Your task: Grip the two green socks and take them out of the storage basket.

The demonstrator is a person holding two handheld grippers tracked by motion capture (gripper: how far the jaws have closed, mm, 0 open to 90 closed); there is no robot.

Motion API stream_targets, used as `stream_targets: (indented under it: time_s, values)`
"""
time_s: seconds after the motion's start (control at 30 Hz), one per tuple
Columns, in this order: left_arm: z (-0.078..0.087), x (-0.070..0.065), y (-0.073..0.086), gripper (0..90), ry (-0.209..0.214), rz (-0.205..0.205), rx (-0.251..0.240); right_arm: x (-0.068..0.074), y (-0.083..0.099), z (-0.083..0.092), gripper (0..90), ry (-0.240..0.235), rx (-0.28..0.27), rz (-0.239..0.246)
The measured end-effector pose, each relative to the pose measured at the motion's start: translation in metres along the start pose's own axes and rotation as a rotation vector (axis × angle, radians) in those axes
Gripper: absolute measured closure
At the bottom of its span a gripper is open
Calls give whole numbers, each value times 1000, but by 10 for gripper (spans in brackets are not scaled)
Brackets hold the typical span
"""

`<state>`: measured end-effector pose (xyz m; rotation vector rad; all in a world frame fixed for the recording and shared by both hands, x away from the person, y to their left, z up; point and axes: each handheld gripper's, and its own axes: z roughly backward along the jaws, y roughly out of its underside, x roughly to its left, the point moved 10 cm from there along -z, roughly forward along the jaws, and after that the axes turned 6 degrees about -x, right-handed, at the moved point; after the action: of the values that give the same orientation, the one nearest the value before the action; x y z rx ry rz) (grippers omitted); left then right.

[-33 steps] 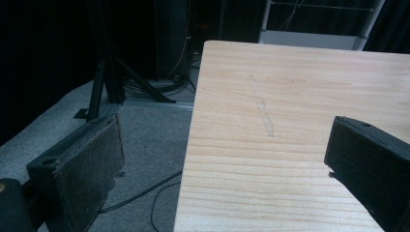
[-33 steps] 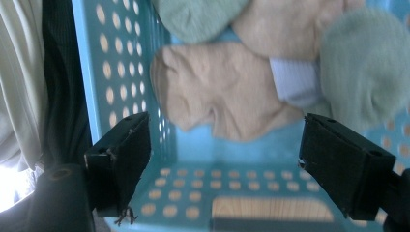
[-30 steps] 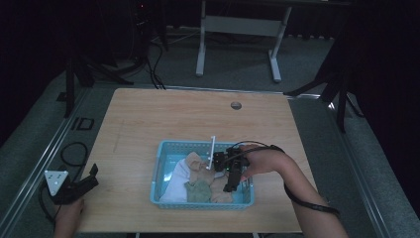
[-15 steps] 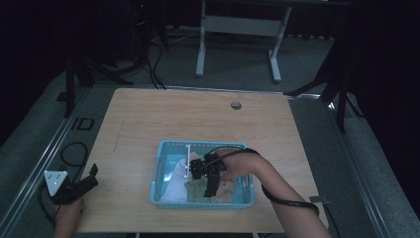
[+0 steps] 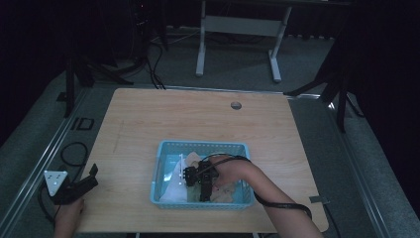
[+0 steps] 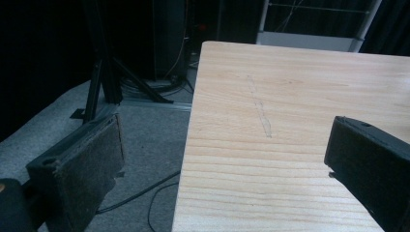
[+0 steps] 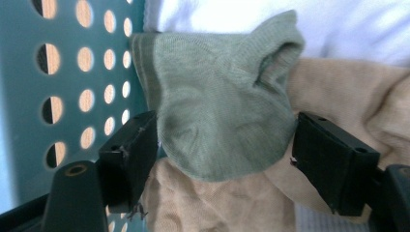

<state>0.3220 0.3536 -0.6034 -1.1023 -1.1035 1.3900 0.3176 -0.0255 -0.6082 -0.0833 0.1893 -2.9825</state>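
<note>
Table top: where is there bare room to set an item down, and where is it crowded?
The table is bare wood between its far edge, by the small round hole, and the blue basket; also left of the basket toward the left tool, and right of it. The basket itself is crowded: socks, white cloth, and the right tool.

Black two-jaw tools (image 5: 202, 184) — grey felt-like pads (image 6: 92, 159), trailing black cables.
</note>
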Motion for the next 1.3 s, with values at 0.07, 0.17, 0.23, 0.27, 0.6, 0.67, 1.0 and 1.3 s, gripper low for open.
stream_targets:
  time_s: [0.07,0.17,0.23,0.27,0.6,0.67,1.0,1.3]
  values:
    - [0,0,0,7,0,0,0,1,1,-4,295,2,18,1]
    - [0,0,0,7,0,0,1,0,2,-9,373,23,37,7]
    - [0,0,0,7,-1,-2,2,1,3,-13,424,23,48,16]
    - [0,0,0,7,-1,-2,2,1,2,-13,464,22,53,10]
    - [0,0,0,7,-1,1,3,-2,-2,2,734,49,56,16]
    - [0,0,0,7,0,1,3,-1,-2,4,749,51,55,26]
    - [0,0,0,7,-1,-1,2,-5,-5,51,794,94,-2,15]
    - [0,0,0,7,-3,-2,3,-9,3,86,795,132,-35,-16]
